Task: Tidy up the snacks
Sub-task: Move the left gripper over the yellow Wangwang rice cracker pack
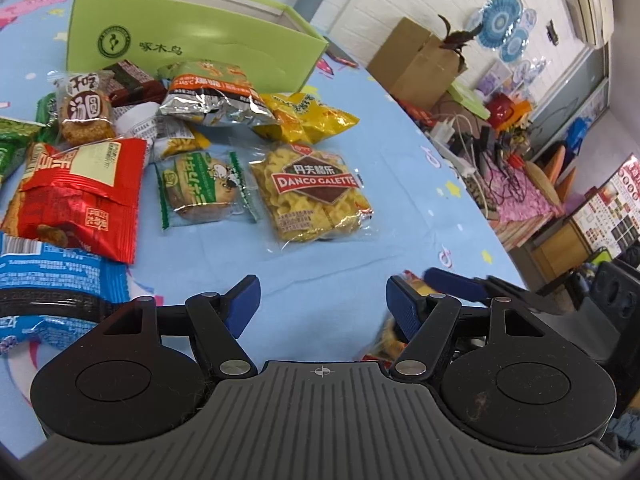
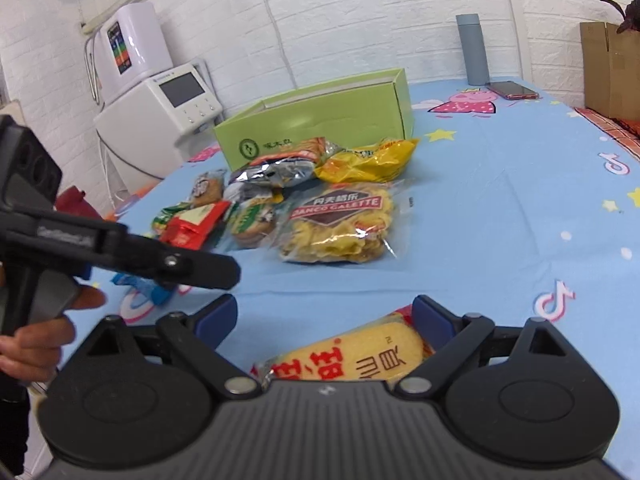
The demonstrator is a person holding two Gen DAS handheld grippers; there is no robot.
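A heap of snack packets lies on the blue tablecloth in front of an open green box (image 1: 192, 36), which also shows in the right wrist view (image 2: 320, 128). Nearest is a clear Danco Galette packet (image 1: 316, 192), also seen from the right (image 2: 340, 224). Beside it lie a green biscuit packet (image 1: 204, 190), a red packet (image 1: 80, 196) and a blue packet (image 1: 52, 288). My left gripper (image 1: 322, 308) is open and empty over bare cloth. My right gripper (image 2: 324, 320) is open, its fingers either side of a yellow cake packet (image 2: 352, 360) lying on the cloth.
A grey flask (image 2: 474, 50) and a phone (image 2: 514, 90) stand behind the box. A cardboard box (image 1: 420, 60) sits at the table's far right corner. The table edge (image 1: 460, 160) runs along the right, with clutter beyond. White appliances (image 2: 160, 112) stand off the left edge.
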